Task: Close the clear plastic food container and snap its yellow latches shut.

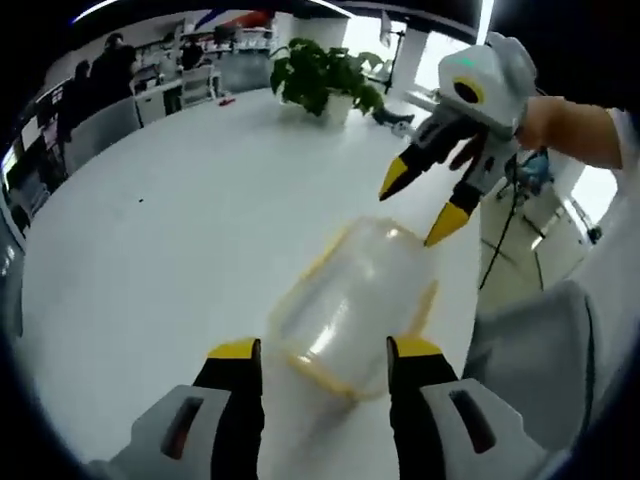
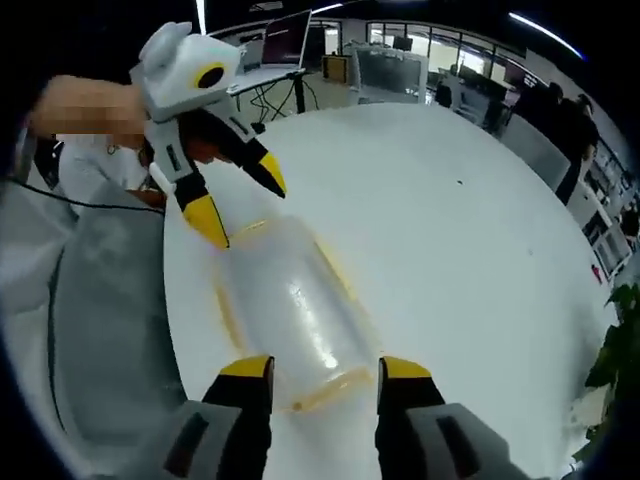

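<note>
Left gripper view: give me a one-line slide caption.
Two open grippers, left and right, flank a clear food container on a white table.

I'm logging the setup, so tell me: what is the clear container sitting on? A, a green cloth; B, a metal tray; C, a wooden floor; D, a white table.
D: the clear container lies on the white table, between the open left gripper and right gripper.

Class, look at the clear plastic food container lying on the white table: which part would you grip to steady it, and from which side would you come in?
Grip the clear plastic food container across its short end, probably from the near side. It is long with rounded ends, and the left gripper already has an open finger on each side of the near end. The right gripper hangs open at the far end.
</note>
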Tool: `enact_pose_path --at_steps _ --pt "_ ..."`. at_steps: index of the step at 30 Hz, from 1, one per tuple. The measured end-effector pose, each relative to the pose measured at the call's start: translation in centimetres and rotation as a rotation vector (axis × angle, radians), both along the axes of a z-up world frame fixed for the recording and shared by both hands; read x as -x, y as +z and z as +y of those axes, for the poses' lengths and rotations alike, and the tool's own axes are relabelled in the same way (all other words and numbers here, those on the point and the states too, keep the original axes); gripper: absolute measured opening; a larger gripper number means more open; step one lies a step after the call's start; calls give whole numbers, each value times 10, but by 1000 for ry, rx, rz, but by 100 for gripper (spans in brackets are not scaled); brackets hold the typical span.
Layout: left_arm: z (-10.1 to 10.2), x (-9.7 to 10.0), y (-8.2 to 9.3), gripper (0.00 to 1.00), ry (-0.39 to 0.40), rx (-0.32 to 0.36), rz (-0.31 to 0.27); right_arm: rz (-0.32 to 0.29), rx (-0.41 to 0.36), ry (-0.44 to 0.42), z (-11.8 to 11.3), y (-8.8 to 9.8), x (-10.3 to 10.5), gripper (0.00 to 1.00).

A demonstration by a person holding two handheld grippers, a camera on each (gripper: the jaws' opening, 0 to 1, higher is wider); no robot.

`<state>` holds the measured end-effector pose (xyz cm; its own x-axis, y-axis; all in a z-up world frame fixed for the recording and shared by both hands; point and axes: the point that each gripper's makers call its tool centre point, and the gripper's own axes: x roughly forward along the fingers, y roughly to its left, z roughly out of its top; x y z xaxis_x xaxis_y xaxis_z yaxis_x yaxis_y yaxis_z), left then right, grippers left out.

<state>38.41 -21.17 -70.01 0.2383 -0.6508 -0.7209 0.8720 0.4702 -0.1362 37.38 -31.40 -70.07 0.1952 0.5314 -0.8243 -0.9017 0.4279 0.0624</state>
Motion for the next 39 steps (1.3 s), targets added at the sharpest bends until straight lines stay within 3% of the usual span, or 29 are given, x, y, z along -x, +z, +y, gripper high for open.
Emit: enact_pose_path --at_steps 2,8,11,13,17,20,24,30,39 --pt "-8 3 5 49 -41 28 -13 -18 1 20 2 2 0 38" --pt "-20 8 9 44 -134 17 -50 -30 -16 79 10 3 5 36" --pt "-31 16 12 39 -208 46 -31 -49 -42 148 19 4 8 35" --pt "-35 16 13 39 -246 45 -55 -57 -71 184 25 6 10 35" --pt "-41 15 8 36 -320 7 -100 -79 -81 237 35 4 8 33" --pt "-50 18 7 32 -411 -7 -180 -74 -65 246 39 0 4 32" --pt "-55 30 -4 30 -479 -52 -178 -70 -46 285 43 -5 4 30" --pt "-65 37 -6 33 -487 -35 -172 -65 -17 323 46 -9 2 34" --pt "-68 37 -10 48 -474 -45 -181 -43 1 367 48 -19 -1 45"
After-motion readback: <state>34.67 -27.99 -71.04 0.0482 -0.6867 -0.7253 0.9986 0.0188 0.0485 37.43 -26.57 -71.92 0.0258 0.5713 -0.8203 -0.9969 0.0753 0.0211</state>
